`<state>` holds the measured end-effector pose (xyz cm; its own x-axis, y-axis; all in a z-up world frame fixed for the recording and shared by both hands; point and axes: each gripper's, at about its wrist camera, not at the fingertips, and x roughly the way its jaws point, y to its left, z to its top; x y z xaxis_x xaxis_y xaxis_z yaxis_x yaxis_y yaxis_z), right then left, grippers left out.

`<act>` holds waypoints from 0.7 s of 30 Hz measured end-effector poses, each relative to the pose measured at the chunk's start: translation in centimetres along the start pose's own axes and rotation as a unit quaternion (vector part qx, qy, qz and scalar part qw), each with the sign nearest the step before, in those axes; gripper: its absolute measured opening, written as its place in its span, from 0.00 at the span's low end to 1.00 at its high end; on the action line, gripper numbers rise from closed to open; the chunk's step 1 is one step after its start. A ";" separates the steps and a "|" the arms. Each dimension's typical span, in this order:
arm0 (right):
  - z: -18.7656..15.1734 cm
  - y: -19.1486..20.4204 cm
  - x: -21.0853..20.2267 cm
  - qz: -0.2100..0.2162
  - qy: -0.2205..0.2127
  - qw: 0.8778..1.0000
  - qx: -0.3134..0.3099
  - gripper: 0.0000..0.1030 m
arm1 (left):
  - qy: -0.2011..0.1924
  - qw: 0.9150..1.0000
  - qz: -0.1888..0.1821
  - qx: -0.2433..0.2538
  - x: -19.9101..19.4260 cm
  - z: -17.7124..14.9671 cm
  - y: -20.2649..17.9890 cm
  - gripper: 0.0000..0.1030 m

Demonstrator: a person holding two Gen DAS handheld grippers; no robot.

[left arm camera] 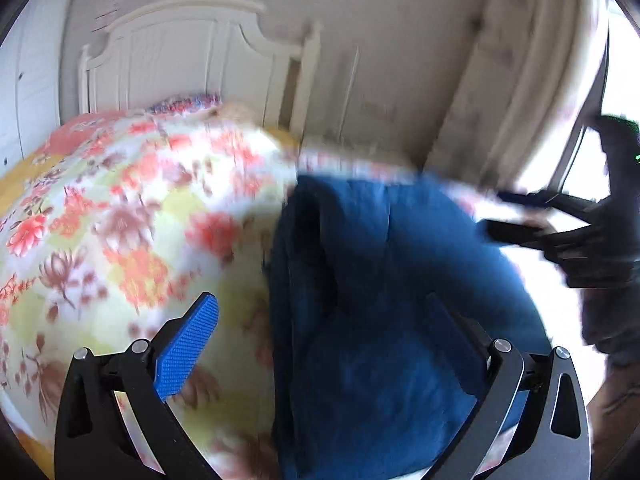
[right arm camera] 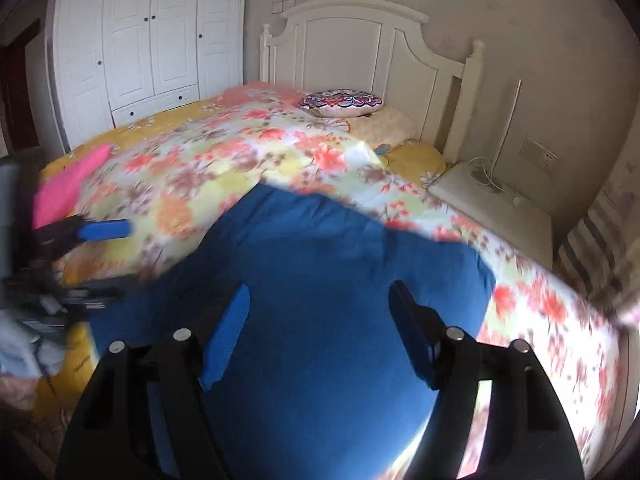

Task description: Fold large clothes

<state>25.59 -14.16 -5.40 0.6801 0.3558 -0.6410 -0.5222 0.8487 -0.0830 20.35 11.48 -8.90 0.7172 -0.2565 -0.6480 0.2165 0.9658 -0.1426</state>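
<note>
A dark blue garment (left arm camera: 380,280) lies folded on the floral bedspread (left arm camera: 120,208); it also shows in the right wrist view (right arm camera: 328,264). My left gripper (left arm camera: 324,328) is open above the garment's left edge, its left pad over the bedspread and nothing between its pads. My right gripper (right arm camera: 320,312) is open above the middle of the garment, empty. The right gripper shows in the left wrist view (left arm camera: 516,216) at the garment's far right. The left gripper shows in the right wrist view (right arm camera: 96,252) at the left. Both views are motion-blurred.
A white headboard (right arm camera: 352,44) and patterned pillow (right arm camera: 340,102) are at the bed's head. A pink cloth (right arm camera: 68,184) lies at the left. A white wardrobe (right arm camera: 148,40) stands behind. A white nightstand (right arm camera: 492,200) and curtain (left arm camera: 520,60) are at the right.
</note>
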 end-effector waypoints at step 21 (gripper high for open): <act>-9.5 5.6 -3.7 -0.059 -0.028 0.998 -0.007 0.73 | 0.013 0.999 0.019 -0.030 0.2 -4.4 0.1 0.96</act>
<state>15.24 -14.41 -10.80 0.7642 0.2760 -0.5829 -0.4445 0.8803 -0.1658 17.56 11.66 -12.32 0.7059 -0.2193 -0.6735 0.1482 0.9755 -0.1623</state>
